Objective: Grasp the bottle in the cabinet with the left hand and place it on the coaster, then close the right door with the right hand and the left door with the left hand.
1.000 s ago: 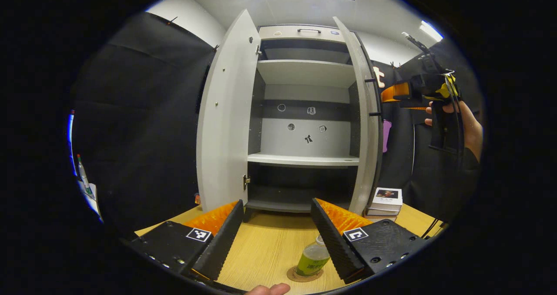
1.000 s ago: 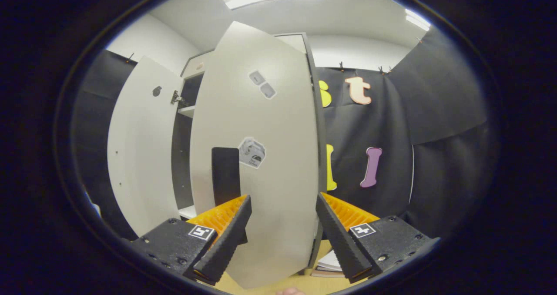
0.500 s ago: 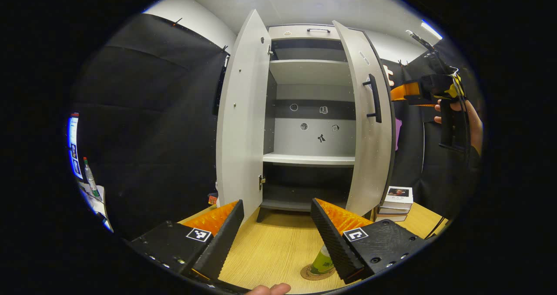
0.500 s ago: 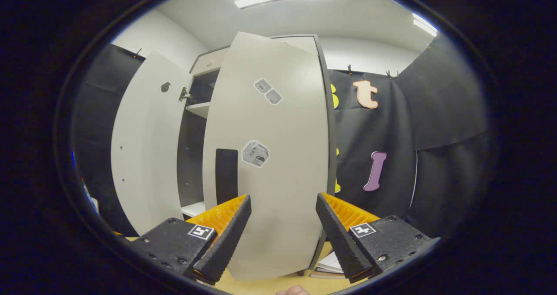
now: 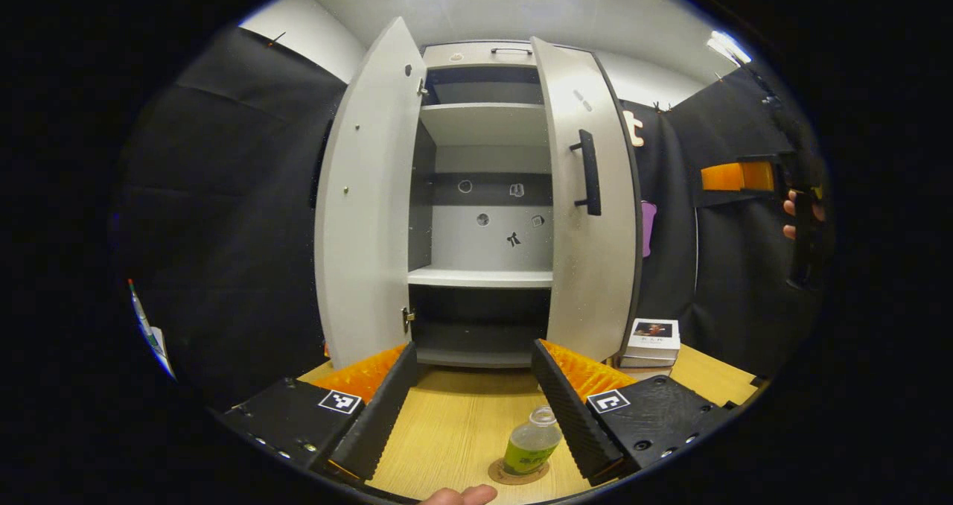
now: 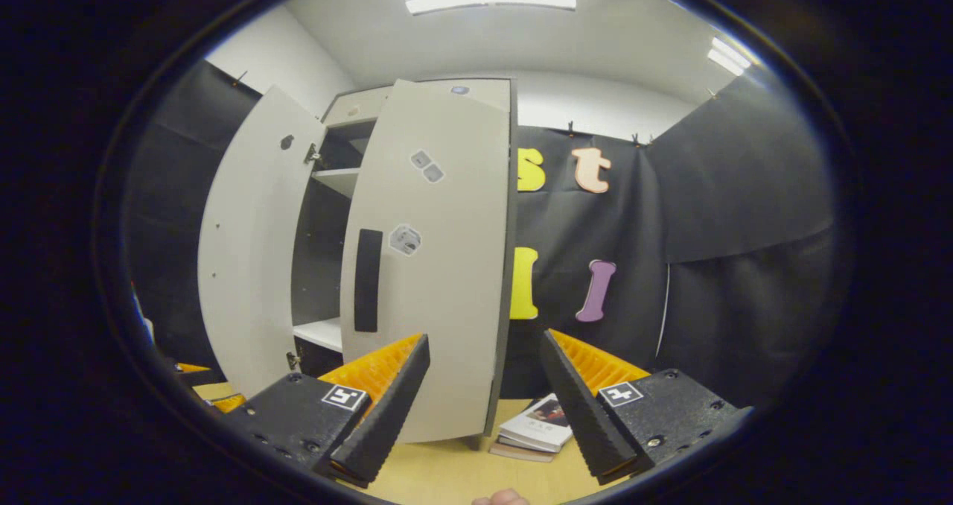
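In the left gripper view, the left tongs [image 5: 470, 401] are standing spread wide at the bottom of the frame, holding nothing. Between their tips, low in the frame, the bottle [image 5: 531, 445] is sitting upright on the round coaster [image 5: 514, 474] on the wooden tabletop [image 5: 454, 430]; the bottle's right side is partly hiding behind the right finger. Above, in the middle of the frame, the cabinet [image 5: 484, 192] is showing its shelves between two doors. The left door [image 5: 365, 199] is standing wide open at centre left. The right door [image 5: 588, 214], with its dark handle [image 5: 588, 172], is standing partly closed at centre right, leaving a gap through which the back panel is showing. A short stack of books [image 5: 650, 341] is lying on the tabletop just right of the right door's foot. At the far right edge, the right tongs [image 5: 733, 176] are appearing as an orange and black shape held by a hand [image 5: 800, 218], well apart from the door; this part is dim, so it is probably side-on.

In the right gripper view, the right tongs [image 6: 484, 386] are spread wide at the bottom of the frame, gripping nothing. The right door [image 6: 432, 267] is filling the centre left, its handle [image 6: 367, 280] facing the camera, and the tongs are not touching it. The left door [image 6: 253, 244] is standing open at the left. The books [image 6: 536, 432] are lying low between the fingers.
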`<action>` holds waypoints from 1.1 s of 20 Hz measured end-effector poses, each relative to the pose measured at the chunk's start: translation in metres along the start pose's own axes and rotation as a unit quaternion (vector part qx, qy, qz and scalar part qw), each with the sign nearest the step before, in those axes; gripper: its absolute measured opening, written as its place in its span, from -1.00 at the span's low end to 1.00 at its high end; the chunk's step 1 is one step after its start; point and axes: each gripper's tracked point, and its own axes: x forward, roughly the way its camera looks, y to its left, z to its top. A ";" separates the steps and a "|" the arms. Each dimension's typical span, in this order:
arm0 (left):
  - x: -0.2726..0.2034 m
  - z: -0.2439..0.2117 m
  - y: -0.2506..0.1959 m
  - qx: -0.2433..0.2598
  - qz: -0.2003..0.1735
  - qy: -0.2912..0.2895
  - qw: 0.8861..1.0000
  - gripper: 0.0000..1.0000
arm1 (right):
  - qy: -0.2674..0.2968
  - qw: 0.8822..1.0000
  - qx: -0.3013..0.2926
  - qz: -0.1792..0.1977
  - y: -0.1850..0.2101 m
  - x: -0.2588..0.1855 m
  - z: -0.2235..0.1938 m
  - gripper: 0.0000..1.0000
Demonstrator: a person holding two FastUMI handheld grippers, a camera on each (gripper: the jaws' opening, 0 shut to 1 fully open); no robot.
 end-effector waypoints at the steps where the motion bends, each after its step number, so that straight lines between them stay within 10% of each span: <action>1: 0.000 0.001 -0.007 0.000 -0.008 -0.001 1.000 0.88 | 0.000 1.000 0.003 -0.009 -0.004 -0.010 -0.006 0.96; 14: 0.005 0.010 -0.044 -0.029 -0.045 0.002 0.999 0.89 | 0.063 0.995 0.039 -0.067 -0.040 -0.077 -0.101 0.97; 22: -0.005 0.079 0.121 -0.026 0.153 -0.046 0.987 0.88 | 0.096 0.993 0.062 -0.021 -0.007 -0.071 -0.131 0.97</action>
